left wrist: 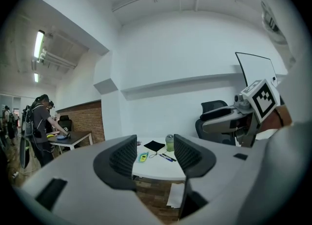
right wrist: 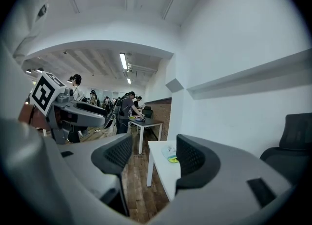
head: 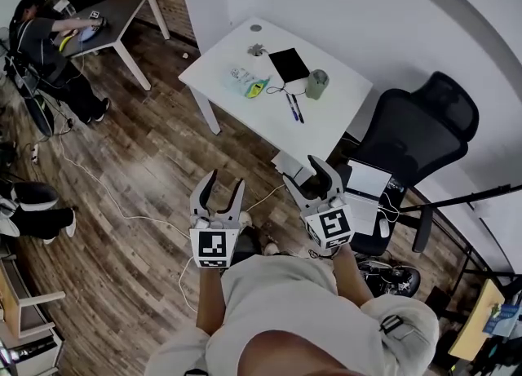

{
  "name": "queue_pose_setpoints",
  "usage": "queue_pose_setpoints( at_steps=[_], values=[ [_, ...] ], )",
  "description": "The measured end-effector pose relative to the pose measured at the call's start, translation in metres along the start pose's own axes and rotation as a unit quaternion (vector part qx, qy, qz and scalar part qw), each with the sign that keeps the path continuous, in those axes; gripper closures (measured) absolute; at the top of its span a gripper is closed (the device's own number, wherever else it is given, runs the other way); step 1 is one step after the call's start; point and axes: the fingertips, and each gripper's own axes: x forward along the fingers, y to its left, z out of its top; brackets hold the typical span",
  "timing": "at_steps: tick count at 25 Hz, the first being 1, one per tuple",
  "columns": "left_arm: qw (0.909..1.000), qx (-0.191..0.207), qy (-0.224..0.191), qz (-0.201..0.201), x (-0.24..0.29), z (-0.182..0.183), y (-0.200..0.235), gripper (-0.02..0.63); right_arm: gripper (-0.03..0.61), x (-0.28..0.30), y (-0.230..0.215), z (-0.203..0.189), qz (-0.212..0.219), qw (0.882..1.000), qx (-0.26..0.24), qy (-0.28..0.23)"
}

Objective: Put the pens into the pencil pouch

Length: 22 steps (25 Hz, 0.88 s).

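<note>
Both grippers are held over the wood plank floor in the head view, short of the white table (head: 236,52). The left gripper (head: 226,180) and right gripper (head: 303,170) have their dark ribbed jaws spread and empty. Two slim dark pens (head: 294,108) lie side by side on the smooth tabletop near a green cup (head: 316,83), their long axes slanting toward the near edge.

In the left gripper view the jaws stand apart, with the pens (left wrist: 166,157) far off in the gap. In the right gripper view the jaws are also apart, with the table (right wrist: 161,170) beyond.
</note>
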Motion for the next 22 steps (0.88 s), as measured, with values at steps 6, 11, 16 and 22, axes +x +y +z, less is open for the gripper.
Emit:
queue_pose_setpoints(
  at_steps=[6,11,16,22],
  values=[
    [0.9999,-0.002,-0.002,-0.016,0.037,0.0,0.038,0.379,0.295,0.046,-0.012,0.002,-0.015,1.0,0.002,0.008],
    [0.9994,0.0,-0.01,-0.034,0.061,0.002,0.07,0.378,0.295,0.081,-0.014,0.007,-0.03,0.999,0.004,0.015],
    [0.9986,-0.006,-0.016,-0.049,0.077,0.003,0.1,0.377,0.296,0.111,-0.01,0.011,-0.047,0.999,0.001,0.02],
    [0.9972,0.0,-0.024,-0.071,0.095,0.0,0.122,0.377,0.296,0.131,-0.012,0.011,-0.071,0.997,0.0,0.027]
  ],
)
